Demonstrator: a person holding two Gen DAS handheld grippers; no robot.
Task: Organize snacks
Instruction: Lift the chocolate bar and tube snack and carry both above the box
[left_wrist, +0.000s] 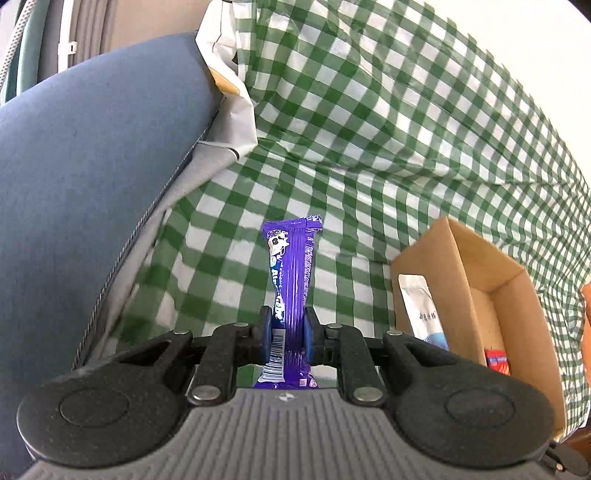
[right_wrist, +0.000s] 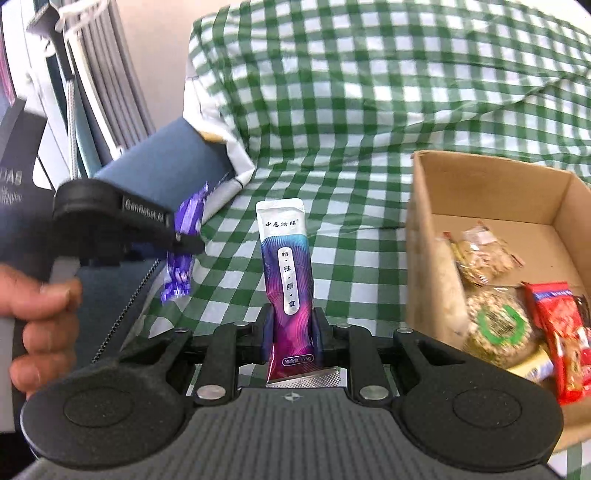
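My left gripper (left_wrist: 287, 334) is shut on a purple snack bar (left_wrist: 291, 266), which sticks out forward above the green checked cloth (left_wrist: 369, 129). My right gripper (right_wrist: 291, 332) is shut on a white and purple-blue sachet (right_wrist: 286, 258) with Chinese print, held upright between the pads. The right wrist view also catches the left gripper (right_wrist: 181, 236) from the side, holding the purple bar (right_wrist: 184, 236), with a hand (right_wrist: 40, 317) on its handle. A brown cardboard box (right_wrist: 480, 184) stands to the right of both grippers, holding several snack packets (right_wrist: 495, 325).
A blue-grey zipped case (left_wrist: 92, 166) lies along the left side of the cloth. White paper (left_wrist: 236, 110) is tucked behind it. In the left wrist view the cardboard box (left_wrist: 454, 277) holds a white sachet (left_wrist: 421, 306) and a red packet (left_wrist: 496, 362). Books or folders (right_wrist: 96, 92) stand at far left.
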